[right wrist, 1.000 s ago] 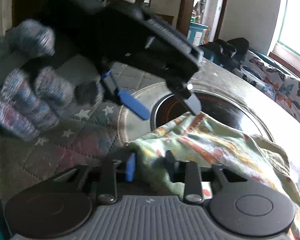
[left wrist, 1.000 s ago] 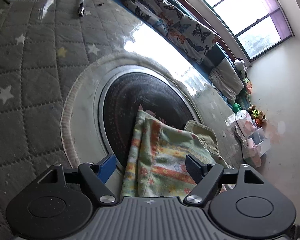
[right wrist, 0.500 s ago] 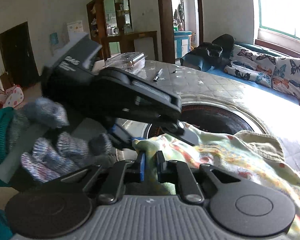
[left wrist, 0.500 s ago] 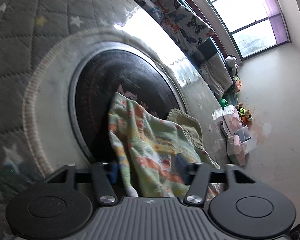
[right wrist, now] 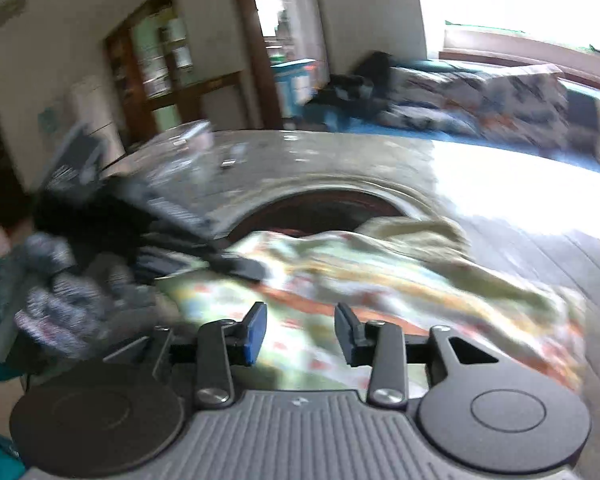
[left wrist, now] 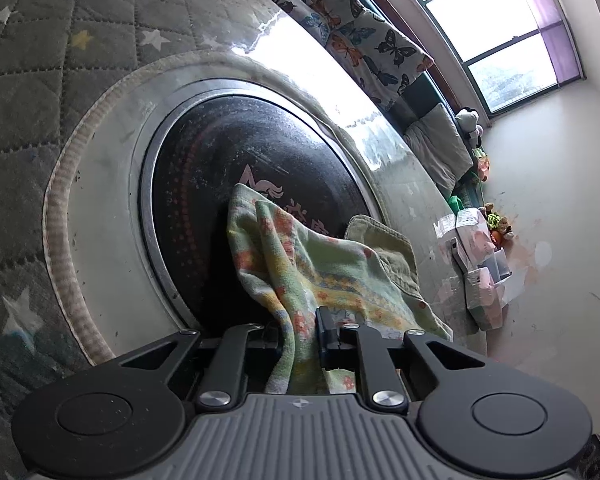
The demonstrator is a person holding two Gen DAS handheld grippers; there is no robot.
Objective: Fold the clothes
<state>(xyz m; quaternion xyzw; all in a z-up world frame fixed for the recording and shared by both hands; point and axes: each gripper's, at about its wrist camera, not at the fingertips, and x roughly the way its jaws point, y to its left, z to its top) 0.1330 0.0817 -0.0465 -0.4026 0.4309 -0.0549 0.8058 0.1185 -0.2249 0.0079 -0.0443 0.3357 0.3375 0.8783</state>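
A green, yellow and orange patterned garment point(left wrist: 300, 264) lies bunched over a round black cooktop point(left wrist: 228, 160) set in the table. My left gripper point(left wrist: 300, 340) is shut on a fold of its near edge. In the blurred right wrist view the same garment point(right wrist: 360, 268) spreads across the table. My right gripper point(right wrist: 300, 332) is open just above the cloth, holding nothing. The left gripper point(right wrist: 236, 266) also shows there at the left, clamped on the cloth in a gloved hand point(right wrist: 60, 304).
A grey quilted star-pattern cover point(left wrist: 60, 60) lies over the table around the cooktop's pale ring. A butterfly-print sofa point(left wrist: 360, 40) runs along the far side under a window. Boxes and toys point(left wrist: 480, 264) stand by the wall on the right.
My left gripper closed on the garment's edge. My right gripper let go of the cloth, opened and is moving quickly, blurring its view.
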